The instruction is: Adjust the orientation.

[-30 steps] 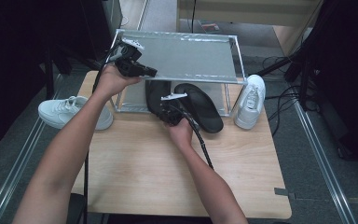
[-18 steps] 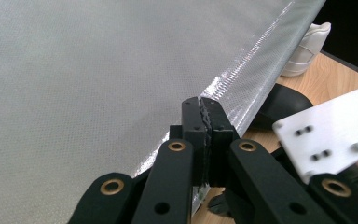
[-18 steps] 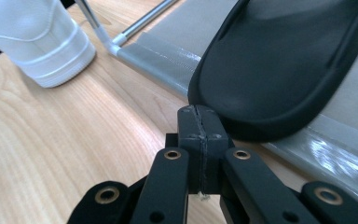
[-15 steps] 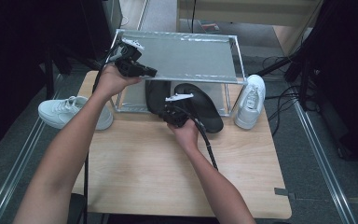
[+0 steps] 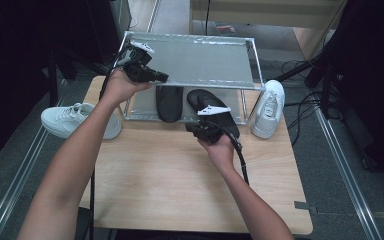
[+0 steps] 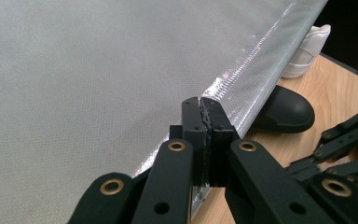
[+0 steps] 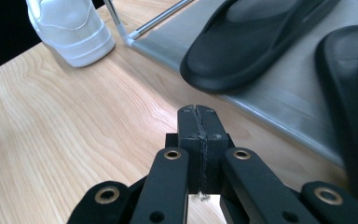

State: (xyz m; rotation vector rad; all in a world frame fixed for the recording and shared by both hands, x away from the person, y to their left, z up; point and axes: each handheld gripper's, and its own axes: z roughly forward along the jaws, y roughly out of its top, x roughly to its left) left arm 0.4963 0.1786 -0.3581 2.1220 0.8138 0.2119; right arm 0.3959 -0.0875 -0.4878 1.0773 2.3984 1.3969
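A metal two-tier shoe rack (image 5: 195, 65) stands at the back of the wooden table (image 5: 170, 180). Two black slippers (image 5: 169, 102) (image 5: 230, 125) lie on its lower shelf. My left gripper (image 5: 161, 77) is shut, its tips (image 6: 200, 105) over the front rim of the top mesh shelf (image 6: 74, 70). My right gripper (image 5: 191, 129) is shut and holds nothing. It hovers over the table just in front of the right slipper. In the right gripper view the shut tips (image 7: 197, 112) point past the left slipper (image 7: 256, 42) toward a white sneaker (image 7: 70, 28).
One white sneaker (image 5: 75, 120) lies at the table's left edge and another (image 5: 269, 107) stands against the rack's right side. Dark furniture and cables (image 5: 305, 70) surround the table. Bare wood stretches in front of the rack.
My right gripper has drawn back from the lower shelf, moving right and a little up. The left gripper has stayed at the top shelf's rim.
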